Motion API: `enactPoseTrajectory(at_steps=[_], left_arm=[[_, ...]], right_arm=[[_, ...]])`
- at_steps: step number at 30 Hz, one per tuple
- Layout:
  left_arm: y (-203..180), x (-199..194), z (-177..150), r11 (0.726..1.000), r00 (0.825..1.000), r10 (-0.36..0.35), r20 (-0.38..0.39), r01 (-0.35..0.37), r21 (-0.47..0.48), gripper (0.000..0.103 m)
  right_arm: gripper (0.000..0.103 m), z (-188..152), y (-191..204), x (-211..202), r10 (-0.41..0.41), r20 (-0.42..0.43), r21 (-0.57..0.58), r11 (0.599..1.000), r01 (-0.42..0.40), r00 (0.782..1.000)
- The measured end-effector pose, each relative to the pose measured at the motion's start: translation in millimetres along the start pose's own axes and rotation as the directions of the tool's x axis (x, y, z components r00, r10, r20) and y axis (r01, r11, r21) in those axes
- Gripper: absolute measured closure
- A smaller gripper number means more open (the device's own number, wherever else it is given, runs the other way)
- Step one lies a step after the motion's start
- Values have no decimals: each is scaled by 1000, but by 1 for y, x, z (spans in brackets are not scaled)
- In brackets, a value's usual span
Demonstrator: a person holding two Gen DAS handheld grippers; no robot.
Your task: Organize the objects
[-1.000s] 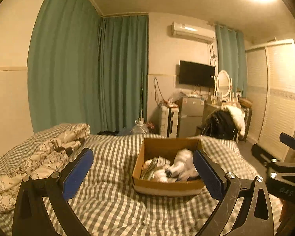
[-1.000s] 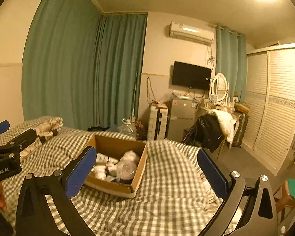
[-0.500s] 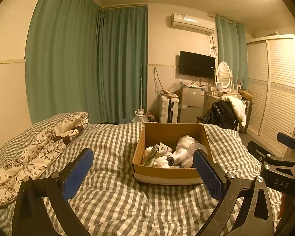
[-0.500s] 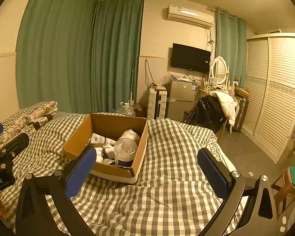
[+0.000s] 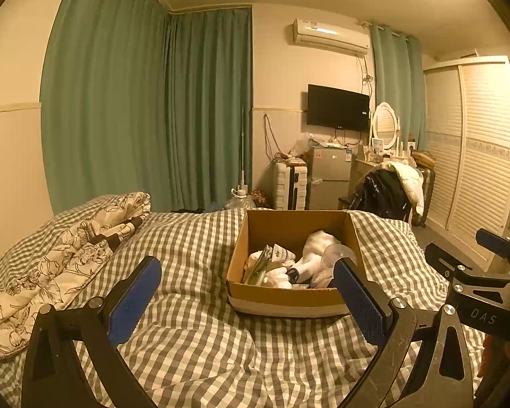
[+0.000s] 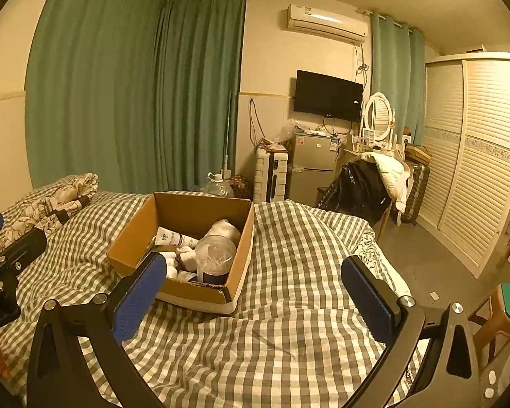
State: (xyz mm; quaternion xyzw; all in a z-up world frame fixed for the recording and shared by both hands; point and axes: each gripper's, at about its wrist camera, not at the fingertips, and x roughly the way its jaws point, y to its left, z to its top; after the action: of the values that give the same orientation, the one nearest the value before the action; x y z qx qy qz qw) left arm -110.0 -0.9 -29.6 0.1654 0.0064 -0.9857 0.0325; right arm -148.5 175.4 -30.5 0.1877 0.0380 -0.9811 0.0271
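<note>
My left tongs [image 5: 246, 292] gaped wide and held nothing, and my right tongs [image 6: 253, 289] did the same, both above the checked bedspread [image 6: 289, 333]. Beyond them the cardboard box [image 5: 290, 301] sat on that bedspread, holding a white tube [image 6: 173, 238], a clear cup [image 6: 216, 255] and pale bundles I could not identify; its near wall hid the lower contents.
</note>
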Motion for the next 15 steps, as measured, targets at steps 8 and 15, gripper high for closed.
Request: enactPoseTrajectory(at_steps=[8,15], left_arm=[[1,1,0,1000,1000,0,-2,0,-4,0],[3,1,-1,1000,1000,-1,-4,1,-11,0]], right_arm=[[0,0,0,-1,0,-2,0,1000,0,1000],[0,0,1,-1,-2,-5,-3,1000,2,1000]])
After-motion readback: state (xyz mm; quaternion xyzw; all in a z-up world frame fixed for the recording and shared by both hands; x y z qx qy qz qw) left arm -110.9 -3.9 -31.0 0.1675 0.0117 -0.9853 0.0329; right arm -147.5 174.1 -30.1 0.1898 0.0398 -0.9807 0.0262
